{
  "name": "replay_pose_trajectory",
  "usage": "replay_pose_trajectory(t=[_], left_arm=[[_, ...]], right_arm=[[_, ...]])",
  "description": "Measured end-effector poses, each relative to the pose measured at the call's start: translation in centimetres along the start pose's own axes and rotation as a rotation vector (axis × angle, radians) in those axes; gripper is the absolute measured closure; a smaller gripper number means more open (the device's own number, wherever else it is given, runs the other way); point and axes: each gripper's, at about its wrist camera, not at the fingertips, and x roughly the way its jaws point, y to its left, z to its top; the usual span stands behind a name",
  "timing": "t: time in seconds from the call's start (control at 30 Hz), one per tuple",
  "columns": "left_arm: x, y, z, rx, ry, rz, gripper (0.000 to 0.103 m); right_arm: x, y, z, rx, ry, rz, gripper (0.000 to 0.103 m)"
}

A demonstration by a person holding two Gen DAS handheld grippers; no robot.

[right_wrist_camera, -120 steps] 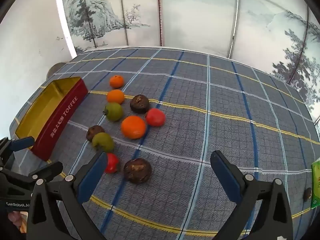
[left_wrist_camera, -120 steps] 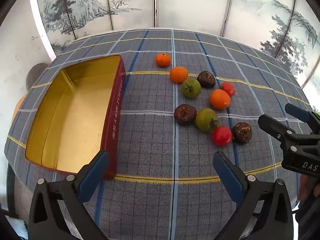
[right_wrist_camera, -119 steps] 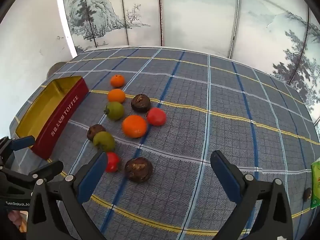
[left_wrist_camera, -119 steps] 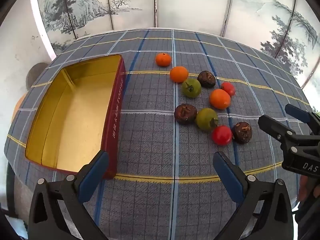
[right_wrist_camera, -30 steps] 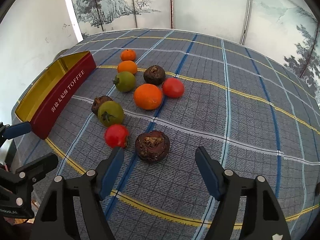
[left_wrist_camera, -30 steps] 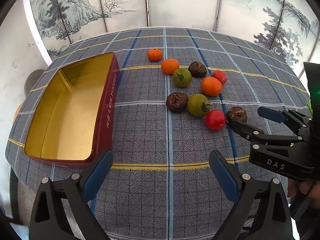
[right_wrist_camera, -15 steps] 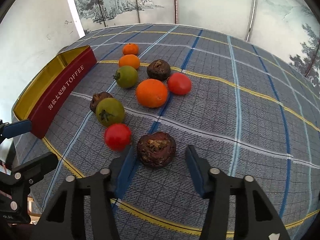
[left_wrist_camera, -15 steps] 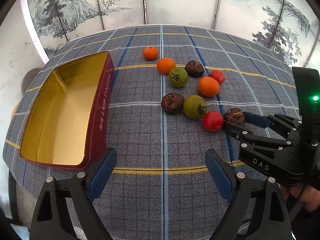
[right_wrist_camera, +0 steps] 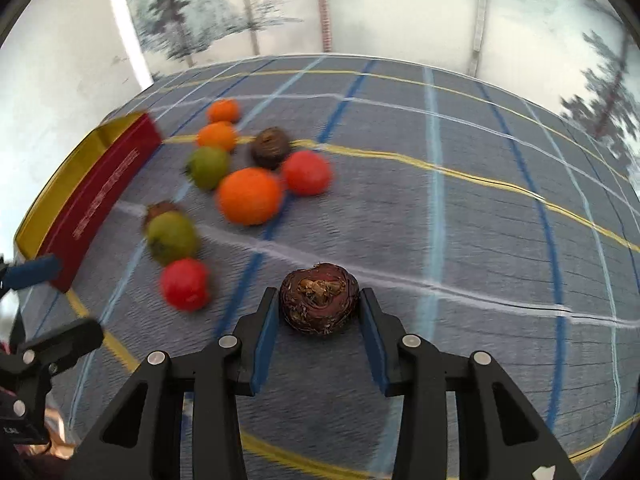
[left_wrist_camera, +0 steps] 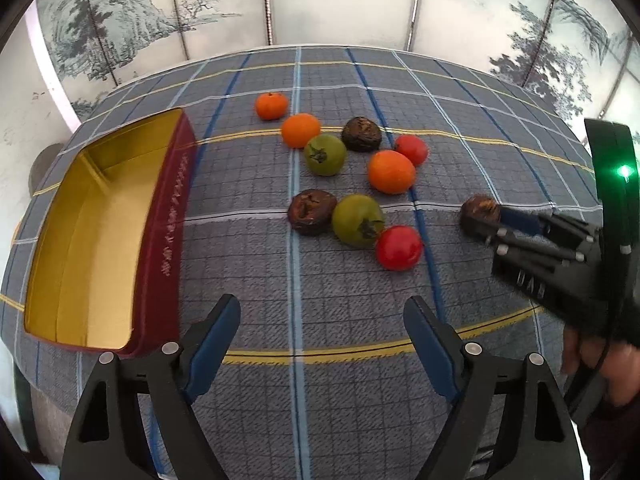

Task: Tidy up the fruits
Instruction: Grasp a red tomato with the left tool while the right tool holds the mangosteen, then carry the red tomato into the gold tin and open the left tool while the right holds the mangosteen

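Note:
My right gripper [right_wrist_camera: 318, 312] is shut on a dark brown fruit [right_wrist_camera: 319, 298] and holds it just above the cloth; it also shows in the left wrist view [left_wrist_camera: 480, 210], right of the others. Several fruits lie in a group: a red tomato [left_wrist_camera: 399, 247], a green one [left_wrist_camera: 357, 220], a brown one [left_wrist_camera: 311, 211], an orange [left_wrist_camera: 391, 171]. The red and gold tin [left_wrist_camera: 168, 216] stands open at the left. My left gripper [left_wrist_camera: 322, 340] is open and empty near the table's front edge.
The table carries a grey checked cloth [left_wrist_camera: 296, 280]. More fruits lie further back: a green one [left_wrist_camera: 325, 154], a brown one [left_wrist_camera: 361, 133], a small tomato [left_wrist_camera: 411, 149], two oranges [left_wrist_camera: 300, 130]. Painted screens stand behind the table.
My right gripper has closed on the dark brown fruit and lifted it away to the right of the red tomato. My left gripper has shifted a little.

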Motion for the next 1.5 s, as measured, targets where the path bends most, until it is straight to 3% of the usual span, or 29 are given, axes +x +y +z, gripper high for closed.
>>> replay_pose_trajectory(t=[0.13,0.3,0.47,0.77,0.83,0.9,1.27,1.5], left_arm=[[0.8,-0.7,0.4,0.000,0.022,-0.038,0.031],[2.1,-1.4,1.1,-0.007,0.060,-0.090,0.045],[3.2,-2.6,1.9,-0.010,0.086,-0.133,0.049],[4.6,-4.2,3.7,0.011,0.072,-0.110,0.052],[4.5,-4.4,3.7,0.026,0.068,-0.094,0.065],[4.5,-4.3,3.6,0.032,0.067,-0.083,0.070],[3.2,-3.3,2.3,0.028,0.069,-0.114,0.071],[0.6,-2.3,2.3,0.036,0.022,-0.109,0.071]], right_arm=[[0.2,-2.8,0.6,0.039,-0.031,-0.078,0.066],[0.6,-5.7,1.0,0.087,-0.064,-0.098,0.066],[0.5,-5.7,1.0,0.070,-0.067,-0.120,0.066],[0.6,-5.7,0.9,0.075,-0.067,-0.107,0.063],[0.6,-5.7,0.9,0.077,-0.067,-0.104,0.063],[0.6,-5.7,0.9,0.079,-0.067,-0.101,0.063],[0.6,-5.7,0.8,0.078,-0.067,-0.103,0.063],[0.7,-5.4,0.9,0.062,-0.062,-0.123,0.063]])
